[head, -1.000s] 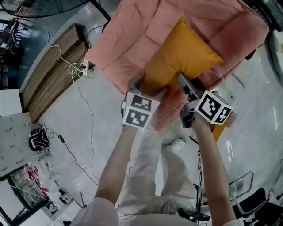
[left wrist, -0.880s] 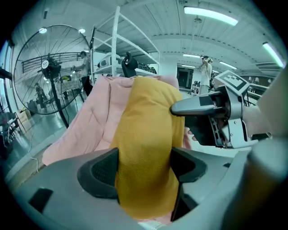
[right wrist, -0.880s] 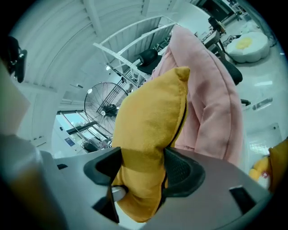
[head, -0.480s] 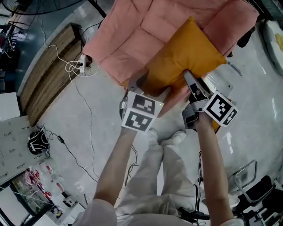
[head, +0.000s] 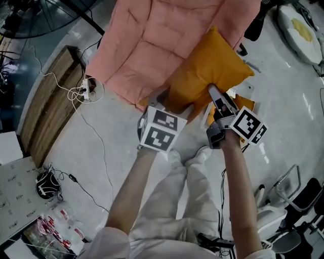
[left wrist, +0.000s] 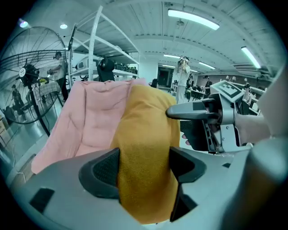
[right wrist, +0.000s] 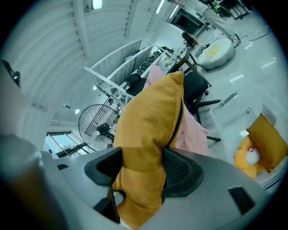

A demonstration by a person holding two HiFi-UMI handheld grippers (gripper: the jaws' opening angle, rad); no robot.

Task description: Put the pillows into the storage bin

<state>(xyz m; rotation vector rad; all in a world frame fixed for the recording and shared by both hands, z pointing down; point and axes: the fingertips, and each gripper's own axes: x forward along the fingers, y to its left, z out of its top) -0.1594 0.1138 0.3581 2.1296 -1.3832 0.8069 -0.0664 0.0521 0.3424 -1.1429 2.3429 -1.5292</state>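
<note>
An orange pillow [head: 205,71] hangs in the air by the front edge of the pink sofa [head: 152,45]. My left gripper [head: 174,103] is shut on its near left edge, and the fabric fills the gap between the pads [left wrist: 144,166]. My right gripper [head: 218,103] is shut on the near right edge of the same pillow [right wrist: 148,130]. A clear storage bin [right wrist: 234,119] stands on the floor to the right. It holds another orange pillow [right wrist: 267,139] and a yellow plush toy [right wrist: 247,157]. In the head view the held pillow hides most of the bin.
A wooden board [head: 50,96] and a power strip with cables [head: 86,91] lie on the floor to the left. A large fan [head: 30,15] stands at the far left. A white egg-shaped cushion [head: 298,33] lies at the far right, and a chair frame [head: 293,187] stands at the near right.
Both grippers have carried the orange pillow off the sofa seat toward the right, past the sofa's front edge. Their grip on it looks the same.
</note>
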